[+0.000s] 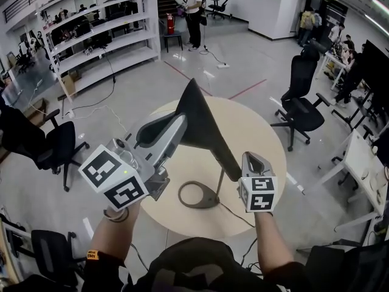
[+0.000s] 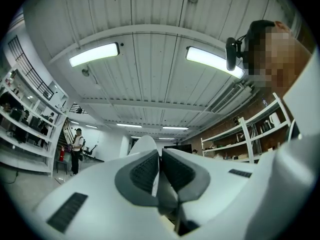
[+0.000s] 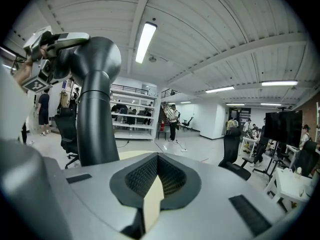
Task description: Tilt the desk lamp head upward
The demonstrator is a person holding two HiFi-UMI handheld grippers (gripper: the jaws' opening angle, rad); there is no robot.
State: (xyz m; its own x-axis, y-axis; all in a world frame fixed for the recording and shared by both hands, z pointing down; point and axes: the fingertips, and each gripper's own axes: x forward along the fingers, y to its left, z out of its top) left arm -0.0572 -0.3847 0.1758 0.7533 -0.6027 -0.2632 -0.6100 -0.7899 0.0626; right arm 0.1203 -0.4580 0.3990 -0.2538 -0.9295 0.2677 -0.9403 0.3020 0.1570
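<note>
No text, brand, number or sign was legible in any view. The left marker cube (image 1: 114, 178), at 8 o'clock of the round table (image 1: 255, 132), and the right marker cube (image 1: 260, 193), at 4 o'clock, bore only black-and-white square patterns, not characters.

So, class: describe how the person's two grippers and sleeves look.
Both the left gripper and right gripper are light grey with tapered fingers lined with dark textured pads. Each carries a white cube of black square markers. The sleeves are black.
</note>
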